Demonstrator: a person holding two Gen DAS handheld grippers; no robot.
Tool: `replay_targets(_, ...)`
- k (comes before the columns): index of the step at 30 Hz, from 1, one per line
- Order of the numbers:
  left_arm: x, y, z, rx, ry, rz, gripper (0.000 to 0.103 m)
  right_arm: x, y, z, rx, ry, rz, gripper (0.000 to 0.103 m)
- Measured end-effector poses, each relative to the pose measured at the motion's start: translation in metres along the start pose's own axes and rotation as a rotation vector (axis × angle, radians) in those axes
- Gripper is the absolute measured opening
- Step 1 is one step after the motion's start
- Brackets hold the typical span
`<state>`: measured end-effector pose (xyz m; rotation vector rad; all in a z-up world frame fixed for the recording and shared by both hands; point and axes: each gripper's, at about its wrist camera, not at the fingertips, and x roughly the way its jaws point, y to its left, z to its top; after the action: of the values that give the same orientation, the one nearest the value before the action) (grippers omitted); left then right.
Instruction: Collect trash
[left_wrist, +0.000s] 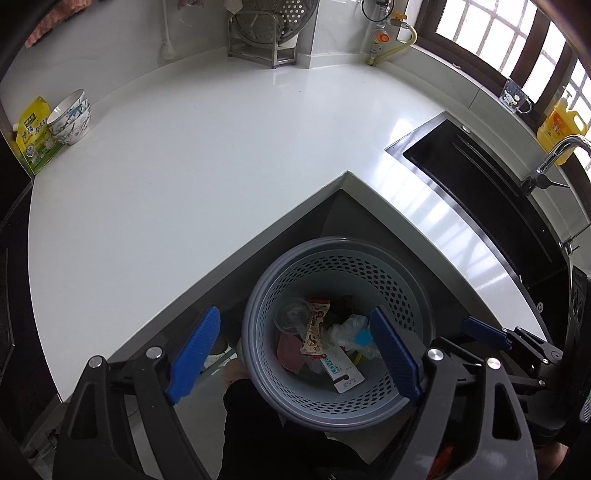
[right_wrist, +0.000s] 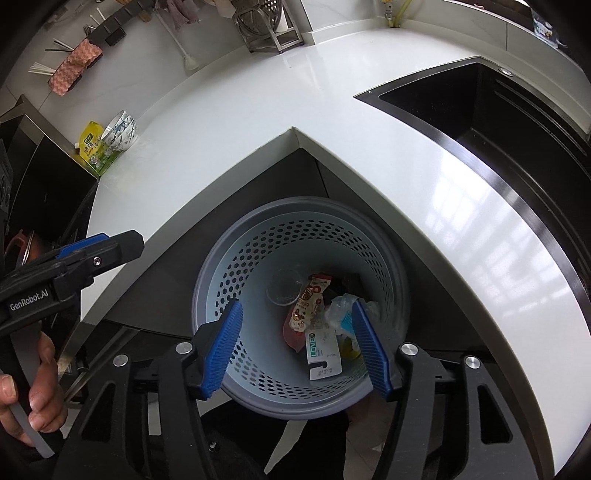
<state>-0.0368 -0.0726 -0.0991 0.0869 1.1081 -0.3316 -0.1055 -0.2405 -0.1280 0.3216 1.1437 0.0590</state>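
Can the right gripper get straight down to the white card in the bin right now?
Probably yes. The right gripper is open above the bin, whose mouth is uncovered, and the white card lies on top of the trash, directly between the fingers.

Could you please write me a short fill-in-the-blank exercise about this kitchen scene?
1. The trash lies inside the grey perforated plastic ____.
2. The jaws of the right gripper stand ____, holding nothing.
3. The patterned ceramic bowls stand beside a ____ pouch.
4. The black sink is set into the ____ countertop.

Missing words: basket; open; yellow; white
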Motion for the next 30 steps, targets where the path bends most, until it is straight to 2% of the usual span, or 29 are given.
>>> replay_targets(6, -0.014, -0.004, 0.004, 0.005, -0.025, 0.017, 0.09, -0.013, -0.001, -0.004, 0.034, -0.018, -0.034, 0.07)
replay_targets(13, -0.026, -0.007, 0.002, 0.002, -0.038, 0.043, 0.093, -0.025, -0.001, -0.005, 0.064, -0.006, -0.089, 0.07)
replay_targets(16, -0.029, -0.007, 0.001, 0.004, -0.038, 0.057, 0.094, -0.032, 0.0, -0.005, 0.066, -0.017, -0.113, 0.074)
replay_targets(21, -0.033, -0.008, -0.004, 0.005, -0.037, 0.077, 0.095, -0.037, 0.003, -0.003, 0.057, -0.019, -0.152, 0.076)
replay_targets(30, -0.038, -0.001, -0.008, -0.015, -0.04, 0.103, 0.096, -0.037, 0.006, -0.002, 0.064, 0.001, -0.152, 0.076)
